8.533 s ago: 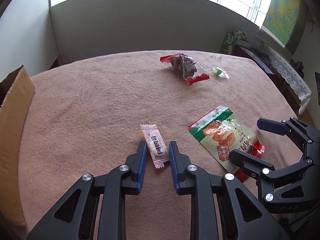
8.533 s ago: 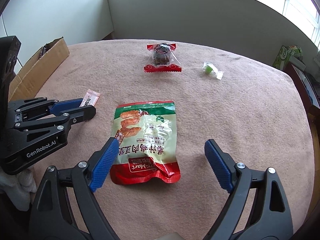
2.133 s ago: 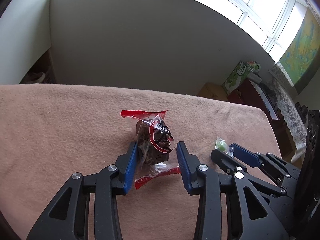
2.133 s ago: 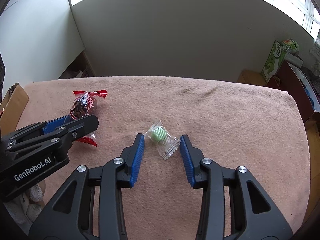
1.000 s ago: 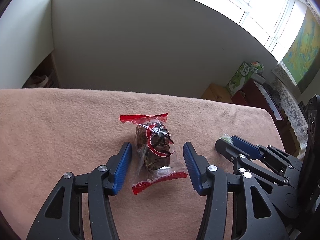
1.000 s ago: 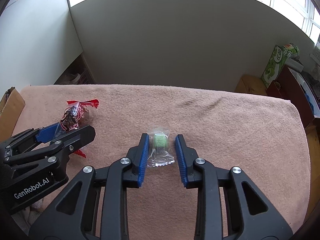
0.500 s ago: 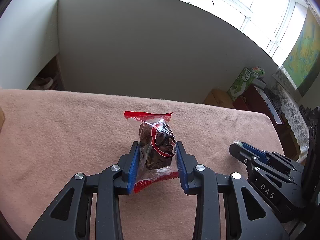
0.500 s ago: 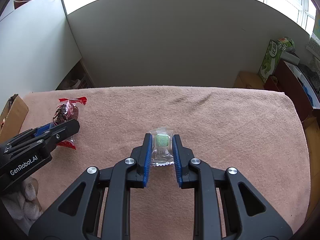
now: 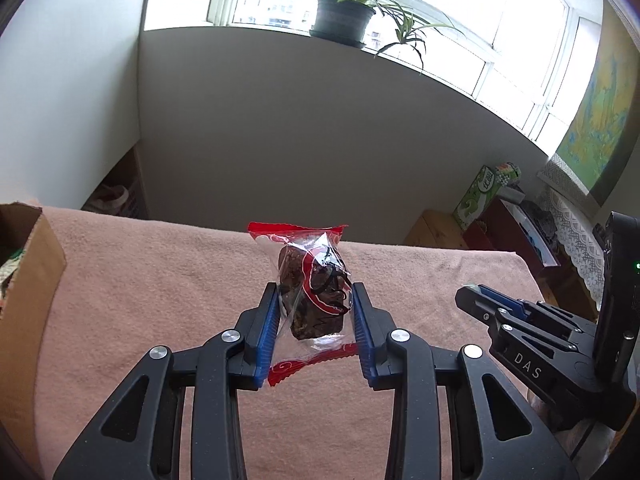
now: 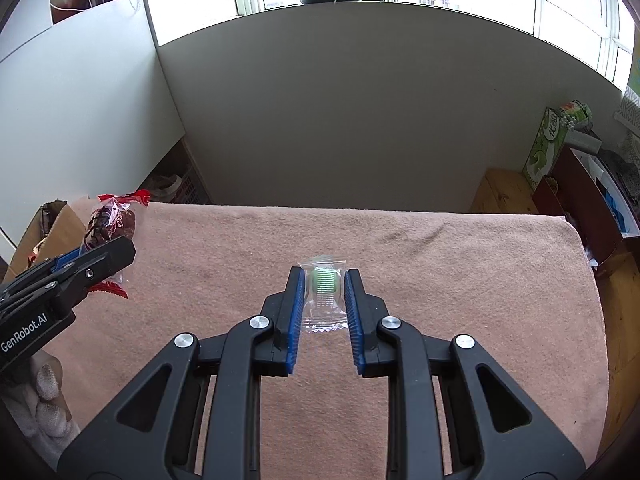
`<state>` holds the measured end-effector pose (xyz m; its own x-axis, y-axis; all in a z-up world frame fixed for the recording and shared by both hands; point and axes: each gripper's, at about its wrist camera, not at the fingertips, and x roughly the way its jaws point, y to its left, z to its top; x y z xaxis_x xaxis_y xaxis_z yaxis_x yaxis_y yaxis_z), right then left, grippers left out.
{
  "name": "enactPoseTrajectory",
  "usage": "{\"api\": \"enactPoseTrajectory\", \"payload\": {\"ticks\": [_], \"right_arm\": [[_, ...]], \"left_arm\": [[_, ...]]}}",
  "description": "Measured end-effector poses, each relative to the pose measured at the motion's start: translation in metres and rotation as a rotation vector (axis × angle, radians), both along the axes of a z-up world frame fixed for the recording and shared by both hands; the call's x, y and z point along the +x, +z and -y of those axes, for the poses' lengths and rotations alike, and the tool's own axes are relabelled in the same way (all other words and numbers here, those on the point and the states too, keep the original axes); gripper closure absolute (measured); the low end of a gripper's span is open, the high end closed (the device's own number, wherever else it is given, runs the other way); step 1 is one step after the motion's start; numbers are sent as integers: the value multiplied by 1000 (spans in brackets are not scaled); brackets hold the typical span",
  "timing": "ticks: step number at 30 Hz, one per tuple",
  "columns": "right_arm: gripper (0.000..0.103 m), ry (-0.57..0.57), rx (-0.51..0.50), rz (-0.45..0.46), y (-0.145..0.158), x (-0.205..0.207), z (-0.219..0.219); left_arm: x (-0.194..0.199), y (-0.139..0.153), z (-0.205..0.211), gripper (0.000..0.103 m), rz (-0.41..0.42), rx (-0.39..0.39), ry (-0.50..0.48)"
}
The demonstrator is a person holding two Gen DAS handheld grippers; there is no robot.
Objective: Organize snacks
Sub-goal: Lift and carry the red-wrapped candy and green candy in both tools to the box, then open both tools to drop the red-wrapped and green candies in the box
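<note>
Both snacks have risen off the tabletop (image 10: 440,264), the left hand-held gripper (image 9: 316,312) clamped on the dark snack packet (image 9: 314,294), the right hand-held gripper (image 10: 322,296) on the green candy (image 10: 323,284), with the cardboard box (image 9: 28,280) left of, and nearer, the left one.

dark snack packet (image 9: 316,292) centre frame in left wrist view, between left gripper (image 9: 316,300) pads. cardboard box (image 9: 28,288) at left edge. right gripper (image 10: 320,292) centre in right wrist view, small candy packet (image 10: 325,288) between pads. potted plant (image 9: 344,12) on sill, upper centre.
</note>
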<state>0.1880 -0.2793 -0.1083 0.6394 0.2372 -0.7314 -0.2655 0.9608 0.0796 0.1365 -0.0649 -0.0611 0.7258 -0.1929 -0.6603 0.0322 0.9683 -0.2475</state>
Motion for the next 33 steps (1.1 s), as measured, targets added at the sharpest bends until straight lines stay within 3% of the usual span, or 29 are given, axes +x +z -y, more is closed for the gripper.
{"api": "enactPoseTrajectory", "payload": {"ticks": [13,19,26,33], "right_arm": [[82,122,11,51,26,-20,-86],[82,227,35,68,38,-39,-148],[82,382,53,76,44,-70,-234],[82,486,58,67,41,-94,-293]], "left_arm": [[-45,39,-51,70,120,47,74],[-70,49,-96,70,160,95,151],[-103,43,-169,70,157,112,284],[-132,30,-221,70,137,116,396]]}}
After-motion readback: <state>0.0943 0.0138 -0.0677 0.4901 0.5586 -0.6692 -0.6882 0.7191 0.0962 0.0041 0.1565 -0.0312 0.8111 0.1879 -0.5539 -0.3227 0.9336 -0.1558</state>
